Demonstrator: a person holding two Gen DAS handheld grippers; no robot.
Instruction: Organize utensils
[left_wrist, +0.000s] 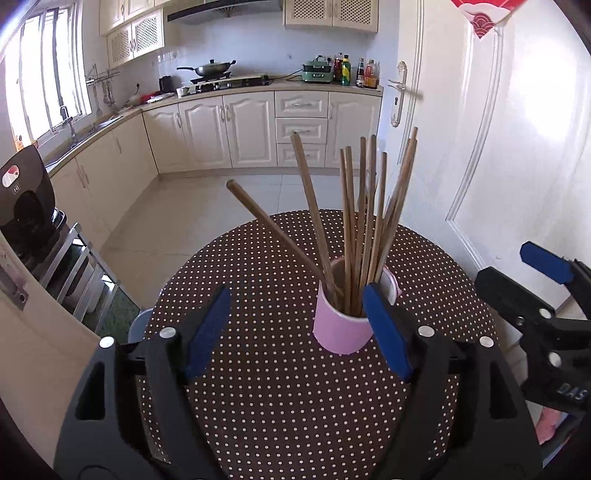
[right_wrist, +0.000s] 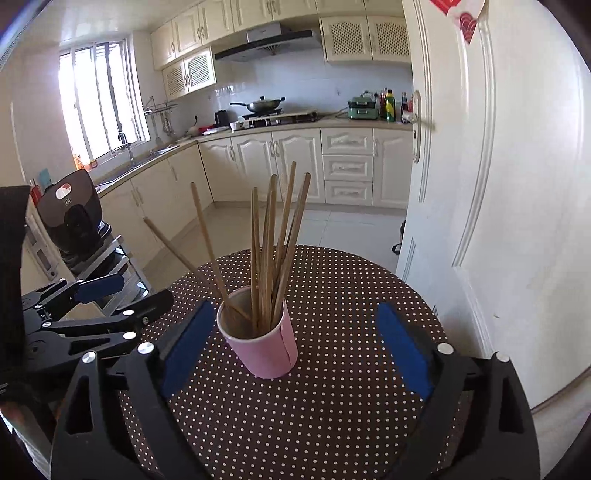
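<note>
A pink cup (left_wrist: 340, 328) (right_wrist: 262, 343) stands upright on the round brown polka-dot table (left_wrist: 277, 413) (right_wrist: 332, 406). Several wooden chopsticks (left_wrist: 354, 221) (right_wrist: 273, 240) stand in it, and one chopstick (left_wrist: 273, 229) leans far out to the left. My left gripper (left_wrist: 295, 291) is open, its right pad just in front of the cup's right side. My right gripper (right_wrist: 295, 308) is open wide, with the cup in the gap and neither pad pressing on it. Each gripper also shows in the other's view: the right gripper (left_wrist: 517, 269) and the left gripper (right_wrist: 129, 291).
A white door (left_wrist: 498, 147) (right_wrist: 517, 184) stands close on the right of the table. On the left, a metal rack carries a black appliance (left_wrist: 26, 206) (right_wrist: 74, 214). Beyond the table lie tiled floor and cream kitchen cabinets (left_wrist: 240, 129).
</note>
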